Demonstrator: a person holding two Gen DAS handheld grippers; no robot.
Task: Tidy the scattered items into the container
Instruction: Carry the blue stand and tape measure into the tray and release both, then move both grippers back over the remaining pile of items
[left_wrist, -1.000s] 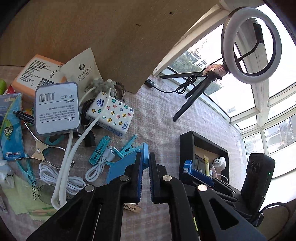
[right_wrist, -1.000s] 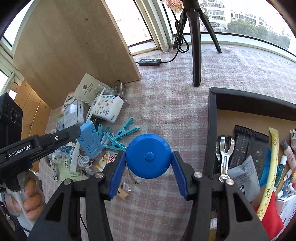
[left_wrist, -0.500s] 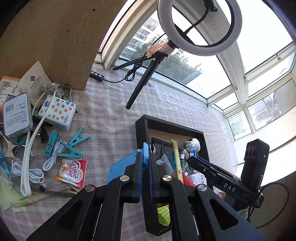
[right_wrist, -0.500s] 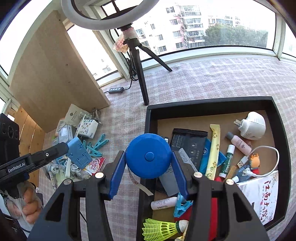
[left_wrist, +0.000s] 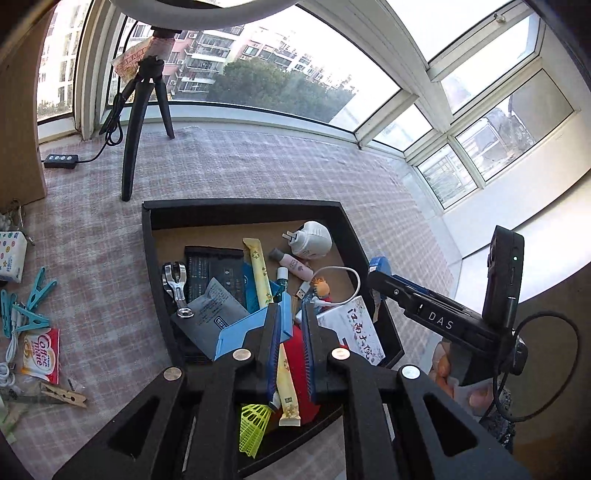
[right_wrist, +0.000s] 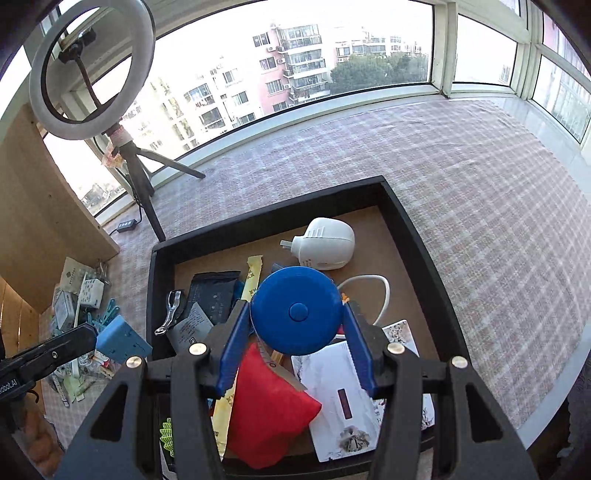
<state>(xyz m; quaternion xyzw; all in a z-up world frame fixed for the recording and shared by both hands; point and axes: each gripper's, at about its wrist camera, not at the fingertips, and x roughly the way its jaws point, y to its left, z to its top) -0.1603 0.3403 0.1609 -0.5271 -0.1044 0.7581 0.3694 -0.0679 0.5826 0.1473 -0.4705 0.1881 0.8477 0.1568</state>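
Observation:
The black tray (left_wrist: 240, 206) with a brown floor lies below both grippers and holds several items. My left gripper (left_wrist: 295, 306) hangs over its near part. Its jaws are opening, and a clear gap shows between the pads. The flat light-blue box (left_wrist: 240, 332) leans on the outer side of the left finger, no longer pinched. My right gripper (right_wrist: 297, 310) hovers over the tray's middle (right_wrist: 258, 221) with the round blue tape measure (right_wrist: 295, 314) between its pads. These jaws are opening too, and a thin gap shows at the right pad.
Left of the tray lie teal pegs (left_wrist: 26, 302), a Coffee mate sachet (left_wrist: 40, 350), a wooden peg (left_wrist: 62, 395) and a tissue pack (left_wrist: 11, 254). A ring-light tripod (left_wrist: 140, 110) and a wooden board (right_wrist: 44, 221) stand behind. A white plug (right_wrist: 328, 243) and a red pouch (right_wrist: 269, 406) lie in the tray.
Both grippers swung from the pile on the left to above the tray. The left jaws, shut on the blue box before, have parted. The right jaws widened slightly around the tape measure.

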